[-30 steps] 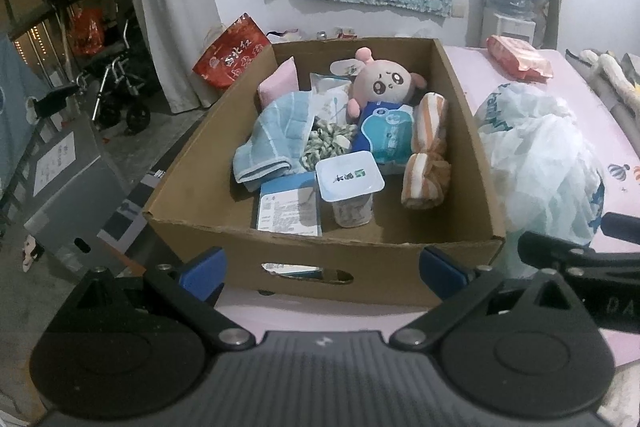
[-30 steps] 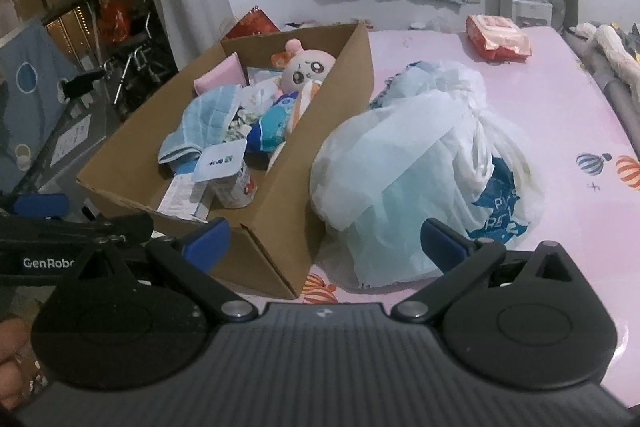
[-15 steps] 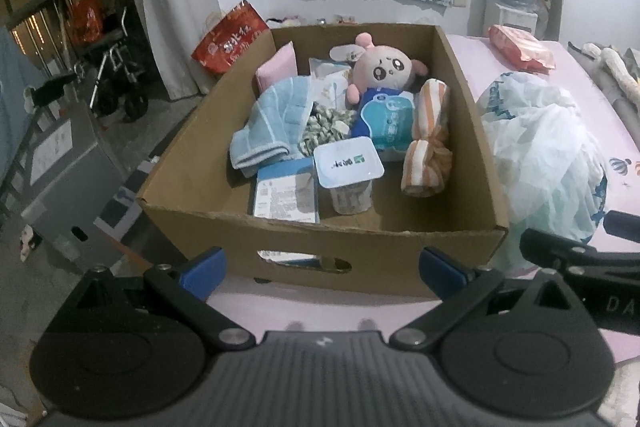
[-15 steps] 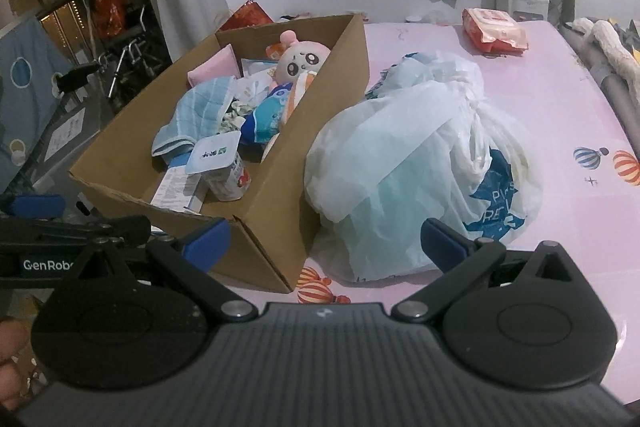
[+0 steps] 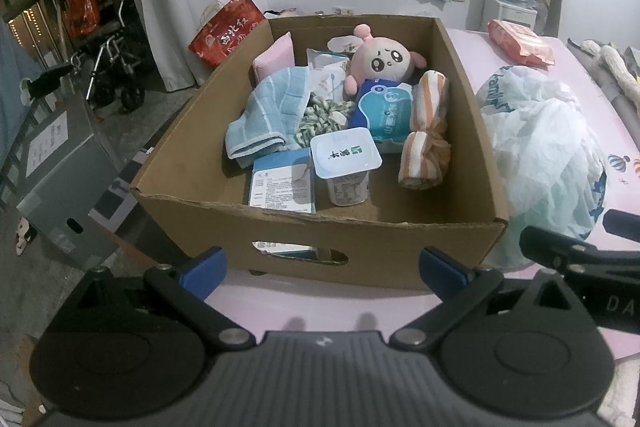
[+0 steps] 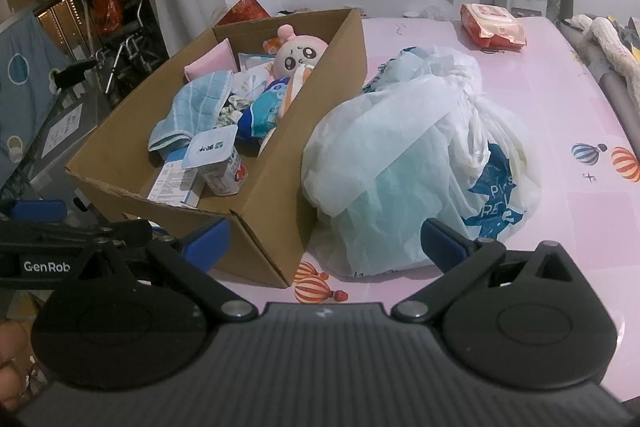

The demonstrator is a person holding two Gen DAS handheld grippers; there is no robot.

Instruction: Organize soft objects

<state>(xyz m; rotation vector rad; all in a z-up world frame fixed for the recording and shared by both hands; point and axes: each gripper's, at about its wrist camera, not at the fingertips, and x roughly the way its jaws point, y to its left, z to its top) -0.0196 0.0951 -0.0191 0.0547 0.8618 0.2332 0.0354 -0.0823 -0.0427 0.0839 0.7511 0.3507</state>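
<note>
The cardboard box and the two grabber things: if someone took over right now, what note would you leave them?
Left tool: open, empty, hovering in front of the brown cardboard box.
Right tool: open, empty, facing the white plastic bag that lies on the pink table beside the box.
In the box: pink plush doll, light blue folded towel, orange-striped rolled cloth, pink pillow, white yogurt cup, blue-and-white packets.
Done: nothing visibly sorted yet.
Left: pick out the soft items; nothing is gripped.
</note>
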